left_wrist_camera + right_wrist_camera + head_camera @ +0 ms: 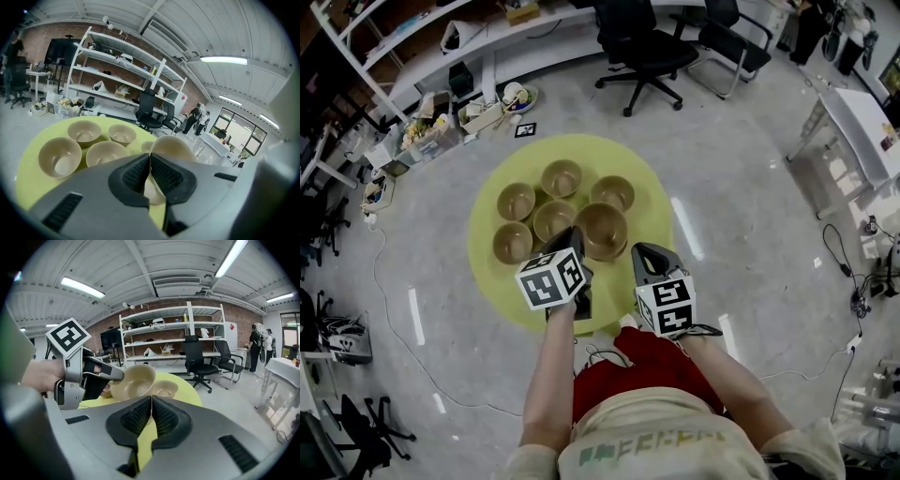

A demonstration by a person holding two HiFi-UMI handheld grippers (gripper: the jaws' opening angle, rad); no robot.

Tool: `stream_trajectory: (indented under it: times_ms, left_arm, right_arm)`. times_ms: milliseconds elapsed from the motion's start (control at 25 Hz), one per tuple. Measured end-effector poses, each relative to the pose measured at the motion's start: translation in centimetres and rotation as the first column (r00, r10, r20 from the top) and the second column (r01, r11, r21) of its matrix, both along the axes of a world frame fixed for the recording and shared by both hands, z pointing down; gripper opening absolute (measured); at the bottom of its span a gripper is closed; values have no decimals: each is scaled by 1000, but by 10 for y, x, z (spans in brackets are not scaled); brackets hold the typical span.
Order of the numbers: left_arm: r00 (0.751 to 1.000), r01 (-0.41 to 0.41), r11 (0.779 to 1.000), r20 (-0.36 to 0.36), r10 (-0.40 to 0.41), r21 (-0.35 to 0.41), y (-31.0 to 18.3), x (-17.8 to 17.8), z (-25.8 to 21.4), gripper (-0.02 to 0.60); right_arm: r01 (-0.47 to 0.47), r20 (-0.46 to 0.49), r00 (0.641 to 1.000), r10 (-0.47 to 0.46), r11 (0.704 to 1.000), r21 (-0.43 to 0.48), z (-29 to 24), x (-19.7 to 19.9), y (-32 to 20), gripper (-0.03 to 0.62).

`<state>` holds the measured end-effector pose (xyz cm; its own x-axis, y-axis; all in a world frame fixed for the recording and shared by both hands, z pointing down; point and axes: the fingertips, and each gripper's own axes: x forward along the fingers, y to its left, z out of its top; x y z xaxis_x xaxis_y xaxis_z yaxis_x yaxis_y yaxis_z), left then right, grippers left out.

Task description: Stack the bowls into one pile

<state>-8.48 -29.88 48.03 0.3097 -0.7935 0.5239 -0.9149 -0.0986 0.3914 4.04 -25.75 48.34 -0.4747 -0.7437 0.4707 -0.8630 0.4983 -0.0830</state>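
Several tan bowls stand on a round yellow table [492,272]; one of them [554,220] is at the middle and another [512,242] at the front left. My left gripper [573,234] is shut on the rim of a tan bowl [601,230], which it holds tilted to the right of the middle bowl. The left gripper view shows its pads [136,174] pinching that rim, with the held bowl [171,147] just beyond. My right gripper [639,251] is beside it on the right, shut and empty. In the right gripper view, the held bowl [133,380] hangs from the left gripper [101,373].
Black office chairs [642,47] and white shelving [403,56] with boxes stand beyond the table. A white desk [862,122] is at the right. Cables trail over the grey floor [750,234]. The person's red-clad knees press against the table's near edge.
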Motion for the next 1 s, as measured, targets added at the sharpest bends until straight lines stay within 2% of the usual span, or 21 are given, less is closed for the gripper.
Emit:
stream_trajectory:
  times_ms: [1000]
  left_arm:
    - [998,-2,994,67,9,-105,-8,18,60,32]
  right_arm:
    - [-46,-24,999,44,996,-70,34,27,-12,37]
